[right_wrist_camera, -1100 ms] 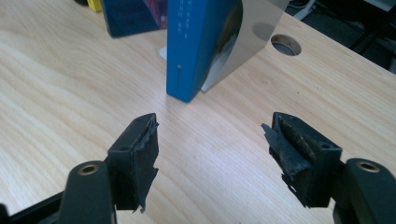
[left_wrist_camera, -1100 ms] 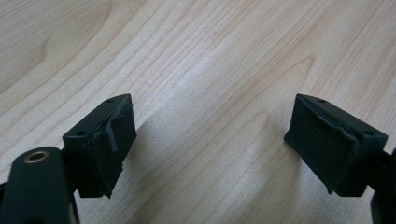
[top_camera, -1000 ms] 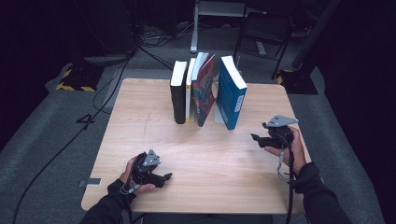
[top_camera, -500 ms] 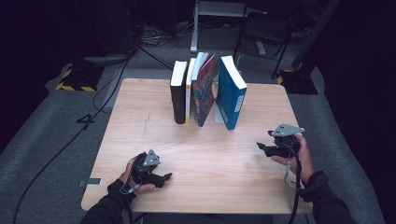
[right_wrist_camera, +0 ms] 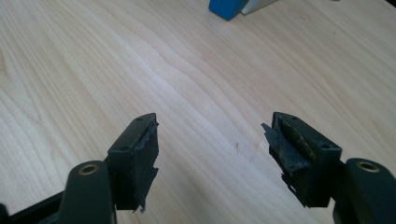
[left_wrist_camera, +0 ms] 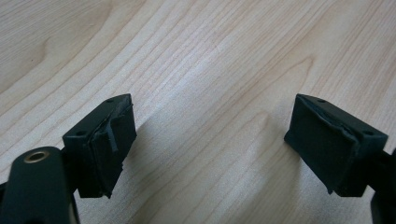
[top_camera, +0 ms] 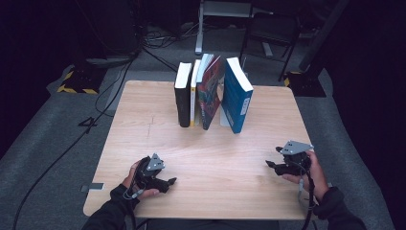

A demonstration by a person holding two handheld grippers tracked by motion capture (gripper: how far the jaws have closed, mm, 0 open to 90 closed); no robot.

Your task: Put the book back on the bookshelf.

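Several books stand upright in a row at the back middle of the wooden table (top_camera: 143,120): a black book (top_camera: 182,96), a colourful one (top_camera: 209,93) leaning, and a blue book (top_camera: 237,96) at the right end. My left gripper (top_camera: 168,182) rests low at the front left, open, with bare wood between its pads (left_wrist_camera: 109,144). My right gripper (top_camera: 271,165) hangs just above the table at the front right, open and with nothing in it; its pads (right_wrist_camera: 140,158) frame bare wood, with the blue book's corner (right_wrist_camera: 226,7) far off.
The table's right edge (top_camera: 306,158) lies close beside my right hand. Dark floor with cables (top_camera: 100,96) surrounds the table, and a metal stand (top_camera: 225,14) and a chair (top_camera: 268,38) are behind it.
My right gripper has moved toward the front of the table and sunk lower, away from the blue book. The left gripper has stayed put.
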